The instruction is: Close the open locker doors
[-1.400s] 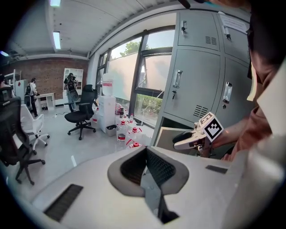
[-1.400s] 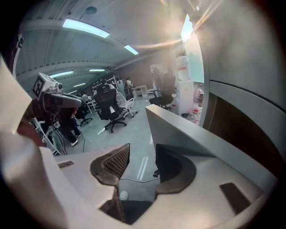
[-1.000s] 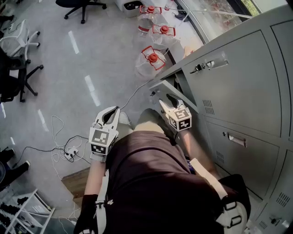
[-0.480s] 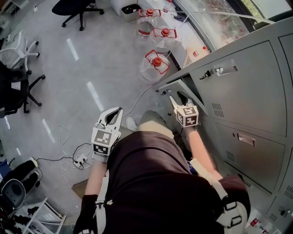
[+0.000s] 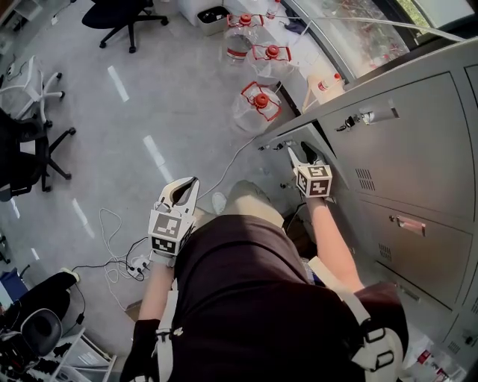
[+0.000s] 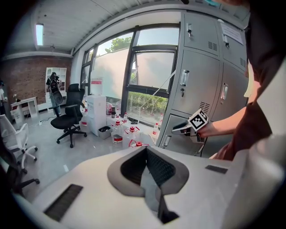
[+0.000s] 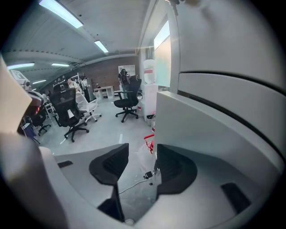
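Observation:
The grey lockers point(image 5: 403, 149) fill the right of the head view. One low door point(image 5: 284, 136) stands ajar, its free edge out toward the floor. My right gripper point(image 5: 299, 151) is at that door's top edge, open, and its jaws have just been opening. In the right gripper view the door point(image 7: 214, 116) fills the right side. Its edge runs down beside the right pad, and only floor shows between the right gripper's point(image 7: 137, 163) pads. My left gripper point(image 5: 190, 184) hangs over the floor, away from the lockers, shut and empty. From the left gripper point(image 6: 146, 154) I see the ajar door point(image 6: 175, 129).
Clear water jugs with red handles point(image 5: 258, 101) stand on the floor just beyond the ajar door. Cables and a power strip point(image 5: 123, 257) lie at the left. Office chairs point(image 5: 119, 11) stand farther off. The person's torso and legs fill the lower middle.
My right gripper has moved right, closer to the locker face along the ajar door, and the door's gap looks narrower. The left gripper has kept nearly the same spot in the picture.

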The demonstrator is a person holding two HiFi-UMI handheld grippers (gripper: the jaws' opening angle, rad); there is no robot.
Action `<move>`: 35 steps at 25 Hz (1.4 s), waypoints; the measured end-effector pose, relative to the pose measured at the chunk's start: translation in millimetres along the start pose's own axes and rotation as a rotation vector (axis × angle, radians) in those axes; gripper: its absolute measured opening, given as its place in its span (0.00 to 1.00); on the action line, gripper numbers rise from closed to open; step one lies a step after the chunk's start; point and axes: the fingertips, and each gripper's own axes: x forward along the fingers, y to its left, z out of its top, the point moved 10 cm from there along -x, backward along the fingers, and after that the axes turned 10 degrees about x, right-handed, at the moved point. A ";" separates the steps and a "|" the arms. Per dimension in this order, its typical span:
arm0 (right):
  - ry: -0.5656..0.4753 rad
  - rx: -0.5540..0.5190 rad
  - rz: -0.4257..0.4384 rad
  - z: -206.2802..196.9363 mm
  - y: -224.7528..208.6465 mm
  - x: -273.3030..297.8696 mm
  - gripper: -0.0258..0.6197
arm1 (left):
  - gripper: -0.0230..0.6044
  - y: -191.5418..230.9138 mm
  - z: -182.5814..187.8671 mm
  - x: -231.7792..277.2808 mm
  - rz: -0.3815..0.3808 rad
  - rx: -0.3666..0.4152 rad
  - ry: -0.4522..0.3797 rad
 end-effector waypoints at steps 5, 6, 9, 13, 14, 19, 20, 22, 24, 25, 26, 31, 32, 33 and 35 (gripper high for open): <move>-0.011 0.024 -0.045 2.8 -8.6 3.2 0.35 | 0.05 6.3 -3.9 -3.0 0.000 -0.002 0.009; -0.011 0.026 -0.054 3.0 -10.3 3.6 0.35 | 0.05 7.2 -5.7 -3.0 -0.002 -0.003 0.009; -0.010 0.031 -0.074 3.5 -14.2 4.1 0.35 | 0.05 8.4 -6.9 -2.6 -0.005 -0.005 0.008; -0.006 0.036 -0.091 3.4 -20.1 5.8 0.36 | 0.05 7.3 -5.7 -0.9 -0.007 -0.003 0.009; -0.006 0.040 -0.094 3.3 -22.0 6.1 0.36 | 0.05 6.7 -5.6 -0.8 -0.005 -0.004 0.009; -0.008 0.050 -0.089 5.2 -23.9 6.8 0.36 | 0.05 4.2 -6.6 -1.2 0.007 -0.014 0.016; -0.009 0.046 -0.088 5.2 -23.9 7.3 0.37 | 0.05 3.2 -6.2 -1.1 0.009 -0.016 0.018; -0.010 0.047 -0.086 3.9 -25.5 7.4 0.37 | 0.05 -0.2 -4.7 -0.4 0.011 -0.016 0.019; -0.010 0.054 -0.077 3.4 -25.0 6.4 0.37 | 0.05 -3.9 -2.5 -0.7 0.013 -0.015 0.016; -0.011 0.052 -0.069 3.6 -23.4 5.5 0.37 | 0.05 -5.4 -1.3 -1.2 0.014 -0.014 0.014; -0.014 0.048 -0.061 3.8 -21.1 4.2 0.37 | 0.05 -6.7 0.0 -1.6 0.015 -0.012 0.011; -0.041 0.045 -0.015 2.7 -12.4 -10.4 0.36 | 0.05 -14.6 11.9 0.7 0.018 0.000 0.005; -0.048 0.047 -0.005 2.4 -10.8 -14.9 0.35 | 0.05 -17.6 13.5 1.6 0.014 0.002 0.000; -0.055 0.048 0.005 2.4 -9.3 -19.6 0.34 | 0.05 -20.7 14.8 2.6 0.008 0.005 -0.005; -0.071 0.048 0.024 2.9 -6.5 -30.2 0.33 | 0.05 -27.6 19.5 5.1 -0.002 0.015 -0.014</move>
